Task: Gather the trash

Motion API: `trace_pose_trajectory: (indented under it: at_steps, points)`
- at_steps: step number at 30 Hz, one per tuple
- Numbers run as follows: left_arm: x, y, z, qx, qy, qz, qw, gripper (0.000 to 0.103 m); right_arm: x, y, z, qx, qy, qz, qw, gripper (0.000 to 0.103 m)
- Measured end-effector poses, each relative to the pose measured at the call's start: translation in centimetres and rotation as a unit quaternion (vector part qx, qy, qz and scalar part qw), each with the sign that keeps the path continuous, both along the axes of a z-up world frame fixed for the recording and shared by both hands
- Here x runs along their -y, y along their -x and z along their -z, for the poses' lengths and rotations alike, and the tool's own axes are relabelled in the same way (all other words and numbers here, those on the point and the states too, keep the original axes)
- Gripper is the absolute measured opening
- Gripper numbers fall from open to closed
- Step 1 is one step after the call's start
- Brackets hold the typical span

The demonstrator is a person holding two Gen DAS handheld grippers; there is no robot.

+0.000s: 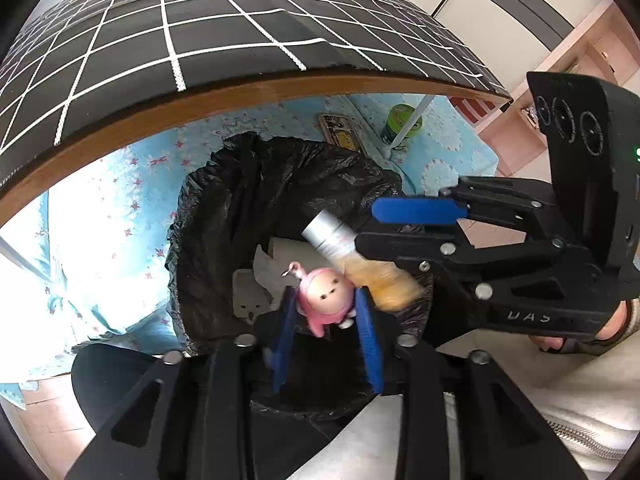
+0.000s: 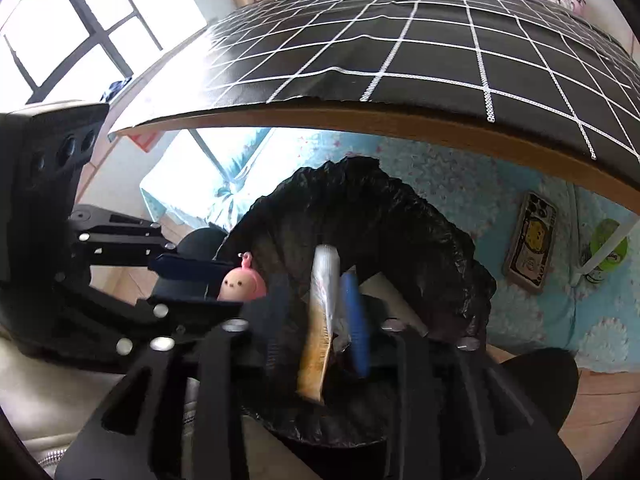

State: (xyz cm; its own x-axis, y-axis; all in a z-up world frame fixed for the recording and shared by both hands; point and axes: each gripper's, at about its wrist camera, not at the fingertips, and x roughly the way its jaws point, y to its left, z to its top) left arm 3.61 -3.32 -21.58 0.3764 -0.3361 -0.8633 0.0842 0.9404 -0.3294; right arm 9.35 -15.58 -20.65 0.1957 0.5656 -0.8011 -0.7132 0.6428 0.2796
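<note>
A bin lined with a black bag stands on the floor below the table edge; it also shows in the right wrist view. My left gripper is shut on a pink toy figure and holds it over the bin mouth; the toy also shows in the right wrist view. My right gripper is over the bin with a silver and orange wrapper between its blue fingers; the wrapper looks blurred. White paper lies inside the bin.
A table with a black white-grid cloth overhangs the bin. A blue patterned mat covers the floor, with a phone case and a green can beside a white table leg. A black stool is near.
</note>
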Motion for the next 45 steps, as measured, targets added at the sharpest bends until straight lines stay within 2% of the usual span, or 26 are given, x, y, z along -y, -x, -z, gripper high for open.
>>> trace_pose_trajectory:
  at_steps: [1,2,11,16,17,20,24,27,32,45]
  points:
    - [0.0,0.0,-0.2,0.005,-0.002,-0.003,1.0,0.054,0.0,-0.2,0.0,-0.002,-0.002,0.003,1.0,0.036]
    - [0.0,0.0,-0.4,0.009,-0.003,-0.005,0.9999,0.059,0.1,-0.3,0.0,-0.005,-0.003,0.006,1.0,0.036]
    - [-0.3,1.4,-3.6,0.041,-0.006,-0.003,0.9991,0.059,1.8,0.3,-3.1,-0.003,-0.017,0.004,1.0,0.037]
    - [-0.2,2.7,-5.9,0.064,-0.01,-0.005,0.9979,0.059,3.1,1.4,-5.2,-0.006,-0.017,-0.004,1.0,0.056]
    - [-0.2,3.0,-6.5,0.07,-0.01,-0.003,0.9975,0.064,3.3,1.7,-5.6,-0.007,-0.016,-0.004,1.0,0.059]
    - [-0.1,3.8,-7.8,0.083,-0.011,-0.004,0.9965,0.07,3.6,2.4,-6.5,-0.005,-0.01,-0.012,1.0,0.068]
    - [0.4,4.5,-9.0,0.09,-0.011,-0.003,0.9958,0.08,3.6,3.1,-7.4,0.001,-0.001,-0.024,1.0,0.074]
    - [0.5,4.9,-9.6,0.095,-0.015,-0.009,0.9954,0.082,3.5,3.5,-7.8,0.004,0.006,-0.034,0.999,0.074]
    - [0.3,5.7,-10.6,0.11,-0.011,-0.019,0.9937,0.094,3.7,4.3,-8.7,0.018,0.012,-0.042,0.999,0.077]
    - [0.6,5.8,-11.0,0.111,-0.007,-0.016,0.9937,0.095,4.2,4.5,-9.1,0.016,0.011,-0.051,0.999,0.077]
